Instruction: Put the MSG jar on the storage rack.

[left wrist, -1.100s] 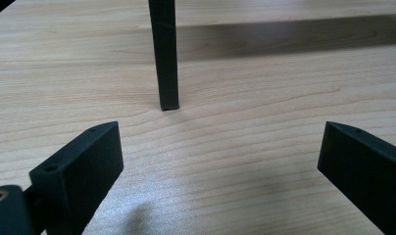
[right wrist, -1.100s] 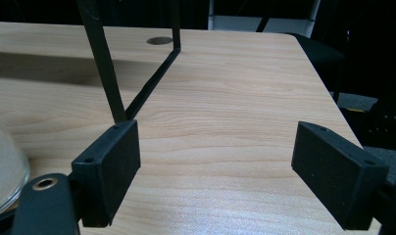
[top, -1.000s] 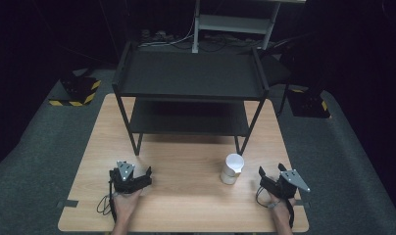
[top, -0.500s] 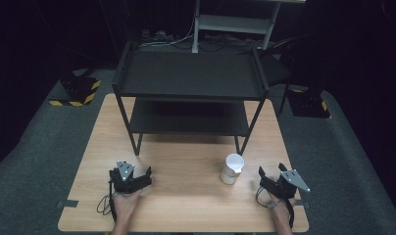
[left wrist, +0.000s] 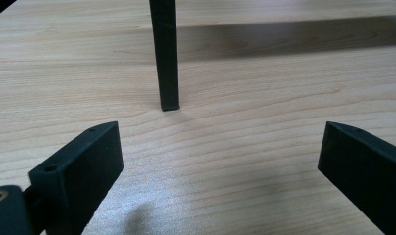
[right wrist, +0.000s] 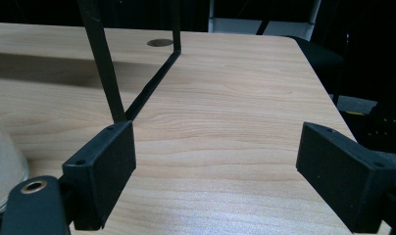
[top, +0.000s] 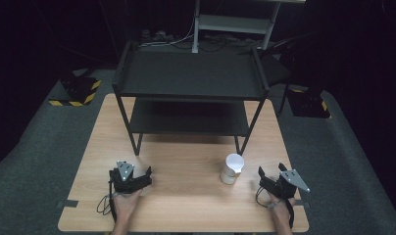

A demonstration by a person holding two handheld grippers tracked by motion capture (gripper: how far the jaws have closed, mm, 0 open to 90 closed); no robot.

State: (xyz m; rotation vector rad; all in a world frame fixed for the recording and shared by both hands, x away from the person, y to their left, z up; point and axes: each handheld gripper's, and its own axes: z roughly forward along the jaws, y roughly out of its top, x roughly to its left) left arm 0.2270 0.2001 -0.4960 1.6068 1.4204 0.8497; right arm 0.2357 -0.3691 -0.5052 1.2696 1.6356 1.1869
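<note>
Dim dark surroundings around a lit wooden table [top: 186, 196], soft overhead light, broad shadow under the black shelf rack [top: 191, 78], faint sheen on the wood nearest both gripper cameras, high view slightly soft

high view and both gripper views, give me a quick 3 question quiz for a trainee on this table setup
1. Multiple choice: where does the white cup stand? A) on the rack's top shelf B) on the wooden table in front of the black rack C) between the jaws of the left gripper
2. True or false: the right gripper holds the cup.
3. Fill in: in the left gripper view, one black ____ of the rack stands on the table ahead of the jaws.

Key: 1 B; 2 false, its jaws have just been opening and stand apart with nothing between them; 3 leg.
</note>
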